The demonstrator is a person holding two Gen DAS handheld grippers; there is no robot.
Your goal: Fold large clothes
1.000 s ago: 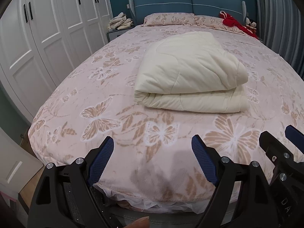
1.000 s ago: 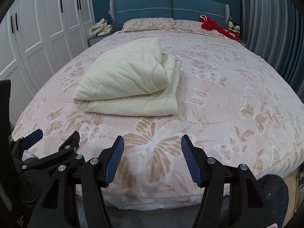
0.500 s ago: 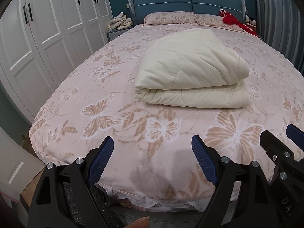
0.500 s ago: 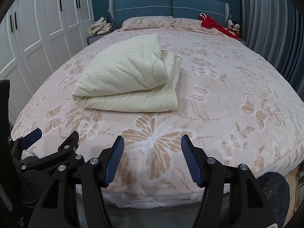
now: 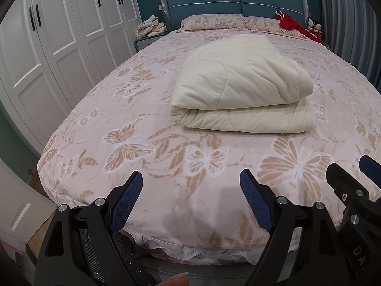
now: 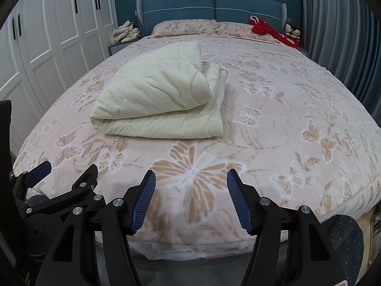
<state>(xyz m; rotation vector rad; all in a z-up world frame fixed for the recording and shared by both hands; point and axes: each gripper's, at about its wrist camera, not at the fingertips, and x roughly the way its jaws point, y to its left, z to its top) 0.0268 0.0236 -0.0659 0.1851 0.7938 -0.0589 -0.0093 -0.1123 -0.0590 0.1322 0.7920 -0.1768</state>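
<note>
A cream quilted cover (image 5: 240,83) (image 6: 162,95) lies folded in a thick stack on the pink butterfly-print bed (image 5: 119,119) (image 6: 285,119), left of the bed's middle. My left gripper (image 5: 191,178) hovers over the foot edge of the bed, open, with only bedspread showing between its blue pads. The right gripper (image 6: 191,176) is beside it at the same edge, also open and holding nothing. Each gripper shows in the other's view: the right gripper (image 5: 350,166) at the right edge, the left gripper (image 6: 65,169) at the left. Both are well short of the quilt.
White wardrobe doors (image 5: 47,47) run along the left wall. A blue headboard (image 6: 214,7), two pillows (image 6: 185,27) and a red garment (image 6: 264,28) are at the head. A pile of pale cloth (image 5: 151,26) tops the bedside table. Grey curtains (image 6: 340,35) hang at the right.
</note>
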